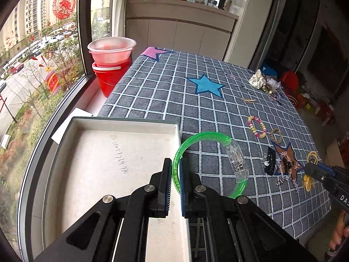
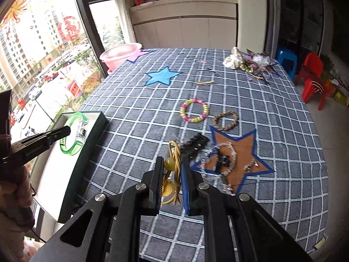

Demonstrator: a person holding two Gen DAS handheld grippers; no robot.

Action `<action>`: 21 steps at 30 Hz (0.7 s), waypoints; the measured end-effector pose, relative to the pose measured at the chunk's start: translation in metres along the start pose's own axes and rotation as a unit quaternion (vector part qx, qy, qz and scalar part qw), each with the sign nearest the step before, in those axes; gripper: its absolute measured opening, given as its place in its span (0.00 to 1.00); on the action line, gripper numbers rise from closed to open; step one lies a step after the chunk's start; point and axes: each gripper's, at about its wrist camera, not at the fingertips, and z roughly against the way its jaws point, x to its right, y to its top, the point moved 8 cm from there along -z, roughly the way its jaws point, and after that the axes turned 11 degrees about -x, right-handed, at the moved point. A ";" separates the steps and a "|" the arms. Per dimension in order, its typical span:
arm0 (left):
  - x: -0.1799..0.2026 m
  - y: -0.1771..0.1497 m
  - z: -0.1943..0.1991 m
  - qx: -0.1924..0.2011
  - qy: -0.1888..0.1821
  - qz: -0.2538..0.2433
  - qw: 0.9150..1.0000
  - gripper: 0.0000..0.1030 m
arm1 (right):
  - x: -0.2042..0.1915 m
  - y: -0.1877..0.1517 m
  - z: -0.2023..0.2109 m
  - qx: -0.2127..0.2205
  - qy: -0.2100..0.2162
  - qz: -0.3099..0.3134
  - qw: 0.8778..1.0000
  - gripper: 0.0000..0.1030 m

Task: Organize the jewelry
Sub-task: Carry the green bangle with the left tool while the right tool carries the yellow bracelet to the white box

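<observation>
Two grippers are shown. The left gripper point(image 1: 175, 170) is pinched on the rim of one green bangle point(image 1: 209, 161), which is held above the near right edge of one white-lined tray point(image 1: 122, 126); in the right wrist view the bangle point(image 2: 74, 133) is seen over the tray's far end. The right gripper point(image 2: 172, 170) is spread, its fingers set either side of one yellow elastic hair tie point(image 2: 173, 168) with a bead, lying on the counter point(image 2: 272, 207); contact between fingers and tie cannot be told.

Three stars are counted on the checked cloth: one blue star point(image 2: 162, 75), one brown star point(image 2: 242, 150) and one pink star point(image 1: 153, 52) at the far corner. One pink-and-yellow beaded bracelet point(image 2: 194, 110) and one braided ring point(image 2: 225, 120) lie apart between the blue and brown stars. One black hair clip point(image 2: 195, 145) lies just left of the brown star, on which a silvery chain point(image 2: 229, 152) is spread. One heap of mixed ornaments point(image 2: 248, 62) is placed near the far right edge.

Handwriting is visible on the tray floor but cannot be read; the lettering on the left gripper's body is too blurred to read.

Bare cloth is left between the tray and the jewelry. One pink basin point(image 1: 111, 51) is stacked on one red bucket point(image 1: 109, 79) beyond the counter's far left edge.
</observation>
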 end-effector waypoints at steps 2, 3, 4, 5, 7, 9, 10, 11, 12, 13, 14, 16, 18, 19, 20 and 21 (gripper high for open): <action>-0.020 -0.002 -0.001 0.001 0.012 0.017 1.000 0.13 | -0.025 0.009 -0.006 -0.001 0.014 0.018 1.000 0.16; -0.030 -0.004 -0.002 0.000 0.018 0.026 1.000 0.13 | -0.038 0.014 -0.010 -0.002 0.021 0.028 0.999 0.16; -0.039 -0.005 -0.003 -0.001 0.023 0.033 0.999 0.13 | -0.052 0.019 -0.014 -0.004 0.028 0.039 0.999 0.16; -0.047 -0.006 -0.006 -0.003 0.028 0.039 0.999 0.14 | -0.066 0.023 -0.018 -0.006 0.034 0.050 0.998 0.16; -0.061 -0.009 -0.011 -0.008 0.037 0.049 0.998 0.14 | -0.094 0.031 -0.028 -0.012 0.046 0.074 0.996 0.16; -0.072 -0.009 -0.018 -0.011 0.049 0.053 0.997 0.14 | -0.120 0.038 -0.039 -0.020 0.060 0.094 0.994 0.16; -0.079 -0.009 -0.022 -0.014 0.054 0.054 0.997 0.13 | -0.132 0.042 -0.046 -0.025 0.067 0.101 0.992 0.16; -0.082 -0.009 -0.025 -0.016 0.056 0.056 0.997 0.13 | -0.143 0.046 -0.053 -0.029 0.073 0.108 0.991 0.16; -0.086 -0.008 -0.029 -0.019 0.059 0.058 0.996 0.13 | -0.153 0.050 -0.060 -0.031 0.075 0.115 0.990 0.16; -0.092 -0.007 -0.031 -0.020 0.062 0.059 0.996 0.13 | -0.162 0.055 -0.067 -0.033 0.075 0.122 0.989 0.16; -0.095 -0.005 -0.034 -0.023 0.067 0.059 0.996 0.13 | -0.171 0.059 -0.075 -0.035 0.076 0.128 0.988 0.16; -0.102 -0.004 -0.040 -0.029 0.073 0.058 0.995 0.13 | -0.184 0.066 -0.091 -0.045 0.081 0.135 0.987 0.16; -0.107 0.000 -0.048 -0.035 0.081 0.058 0.994 0.13 | -0.192 0.073 -0.109 -0.058 0.088 0.133 0.986 0.16; -0.109 0.002 -0.051 -0.039 0.084 0.057 0.994 0.14 | -0.194 0.076 -0.118 -0.066 0.091 0.130 0.985 0.16; -0.111 0.003 -0.054 -0.041 0.086 0.056 0.994 0.14 | -0.196 0.079 -0.127 -0.074 0.094 0.126 0.985 0.16; -0.112 0.004 -0.056 -0.043 0.091 0.054 0.993 0.14 | -0.198 0.081 -0.134 -0.082 0.097 0.123 0.984 0.16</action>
